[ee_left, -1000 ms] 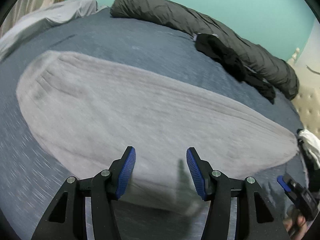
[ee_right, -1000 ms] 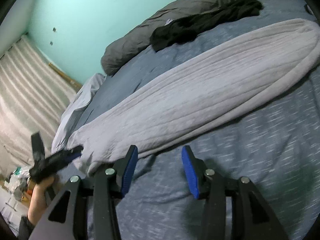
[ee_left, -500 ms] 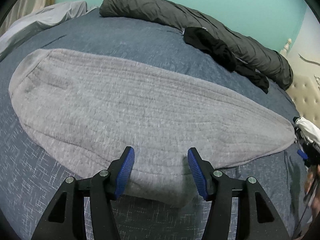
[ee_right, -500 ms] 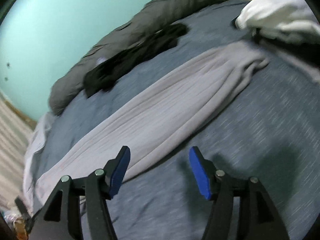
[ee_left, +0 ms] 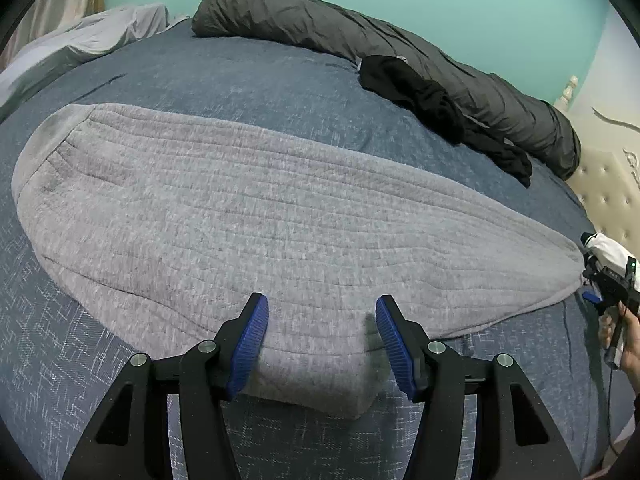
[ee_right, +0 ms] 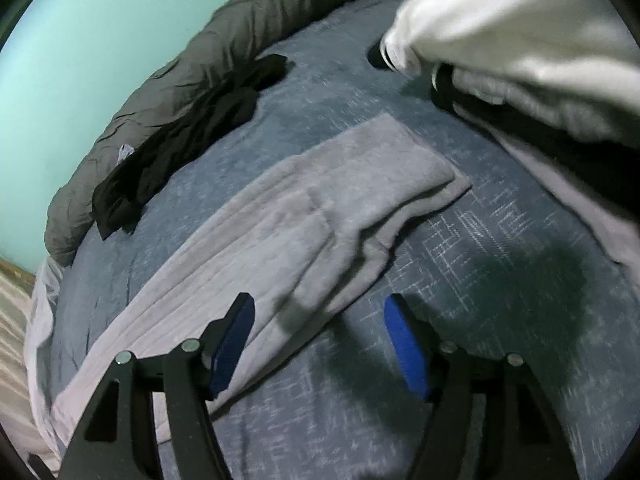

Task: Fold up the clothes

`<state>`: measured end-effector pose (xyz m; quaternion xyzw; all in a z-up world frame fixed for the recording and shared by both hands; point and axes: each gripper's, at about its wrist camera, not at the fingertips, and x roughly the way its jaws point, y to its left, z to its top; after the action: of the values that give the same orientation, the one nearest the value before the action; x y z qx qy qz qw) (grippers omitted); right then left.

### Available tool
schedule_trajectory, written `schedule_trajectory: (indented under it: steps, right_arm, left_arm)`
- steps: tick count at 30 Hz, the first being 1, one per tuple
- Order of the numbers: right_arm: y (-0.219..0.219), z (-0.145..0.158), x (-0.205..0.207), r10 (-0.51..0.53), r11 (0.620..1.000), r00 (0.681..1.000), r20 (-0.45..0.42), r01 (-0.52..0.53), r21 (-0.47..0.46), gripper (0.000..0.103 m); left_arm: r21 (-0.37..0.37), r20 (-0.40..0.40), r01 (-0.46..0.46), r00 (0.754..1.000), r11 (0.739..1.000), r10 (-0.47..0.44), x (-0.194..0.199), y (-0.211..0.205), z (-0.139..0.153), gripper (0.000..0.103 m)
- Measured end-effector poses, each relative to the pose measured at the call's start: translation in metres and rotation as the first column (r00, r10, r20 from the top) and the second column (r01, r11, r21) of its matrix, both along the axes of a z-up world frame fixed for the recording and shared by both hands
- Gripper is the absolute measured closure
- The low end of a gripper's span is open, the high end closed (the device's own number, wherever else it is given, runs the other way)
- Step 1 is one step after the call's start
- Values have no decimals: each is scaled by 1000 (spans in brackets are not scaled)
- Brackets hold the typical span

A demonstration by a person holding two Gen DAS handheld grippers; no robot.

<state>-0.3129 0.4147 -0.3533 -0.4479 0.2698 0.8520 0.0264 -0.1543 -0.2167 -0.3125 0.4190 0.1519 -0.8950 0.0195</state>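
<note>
A long grey ribbed garment point(ee_left: 280, 216) lies flat on the blue bedspread point(ee_left: 60, 344). My left gripper point(ee_left: 322, 344) hovers open over its near edge, where a folded corner of the cloth lies between the fingers, unpinched. In the right wrist view my right gripper point(ee_right: 320, 344) is over the garment's far end point(ee_right: 340, 192), its jaws opening. The cloth edge reaches just inside the left finger and nothing is gripped. The left wrist view also shows the right gripper point(ee_left: 596, 296) at the far right, held in a hand point(ee_left: 624, 344).
A rolled dark grey duvet point(ee_left: 360, 36) runs along the far side of the bed with a black garment point(ee_left: 432, 104) against it. White clothes point(ee_right: 500, 20) are piled beyond the garment's end. A pale sheet point(ee_left: 80, 44) lies at the far left, and a tufted headboard point(ee_left: 608, 192) at the right.
The right gripper has swept along the grey garment to its end near the white pile, and its jaws have widened. The left gripper has stayed over the near edge.
</note>
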Motion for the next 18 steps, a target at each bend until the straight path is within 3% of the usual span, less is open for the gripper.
schedule_trajectory:
  steps: [7,15,16,18]
  right_arm:
    - [8,-15,-12,-27,994,998,-57,21,-103,34]
    - [2,-16,-28,-8,999,995,-103,4,-42,34]
    - [2,-17,-30,-16,999,994,-108,12,-43,38]
    - [1,-17,-32,-14,999,994,-112,10,-37,58]
  left_arm:
    - [-8,1,4,1000,1000,-4,-2,3,-2,43]
    - [-13,4,6,1000,1000,-6,-1,4,-7,42]
    - [-12,4,5,1000,1000,-5,-2,4,-7,42]
    - [-11,6,2,1000,1000,-2,-2,4,-8,42]
